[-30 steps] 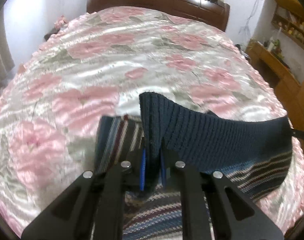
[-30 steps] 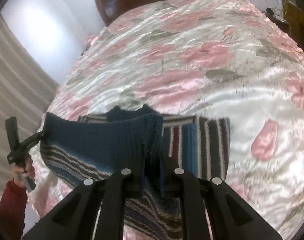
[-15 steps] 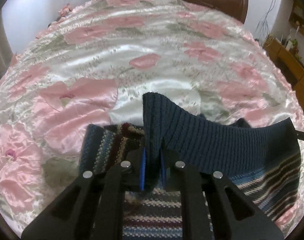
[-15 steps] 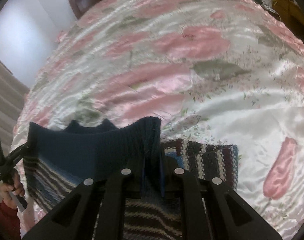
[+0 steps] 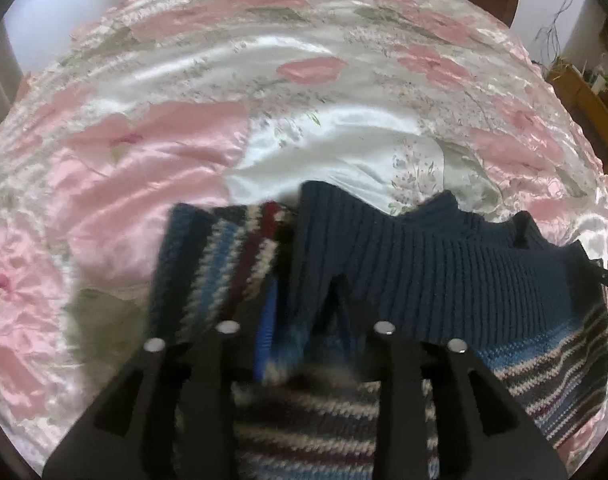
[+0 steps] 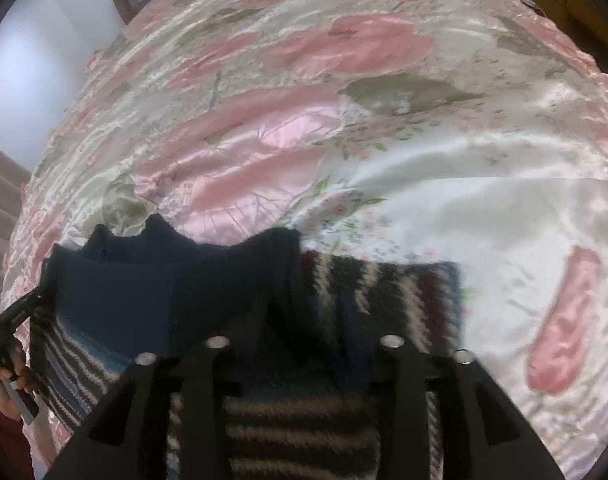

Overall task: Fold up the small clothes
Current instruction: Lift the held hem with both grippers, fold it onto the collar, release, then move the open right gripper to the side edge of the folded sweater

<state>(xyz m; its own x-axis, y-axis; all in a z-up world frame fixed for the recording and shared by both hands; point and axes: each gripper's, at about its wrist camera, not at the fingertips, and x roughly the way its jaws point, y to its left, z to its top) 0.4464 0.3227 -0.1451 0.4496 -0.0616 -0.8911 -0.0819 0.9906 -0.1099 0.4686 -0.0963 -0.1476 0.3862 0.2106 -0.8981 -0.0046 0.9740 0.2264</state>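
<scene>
Left gripper [image 5: 304, 312]: jaws narrow, clamped on the navy ribbed hem of the sweater [image 5: 443, 280]. Right gripper [image 6: 300, 336]: jaws narrow, holding the same hem at its other corner. The hem is stretched between the two grippers and raised above the striped body, which lies on the bed [image 5: 144, 152]. One striped sleeve [image 5: 220, 264] lies flat to the left in the left view; the other sleeve [image 6: 395, 300] lies to the right in the right view. A hand [image 6: 12, 372] shows at the left edge of the right view, gripping the left tool's handle.
</scene>
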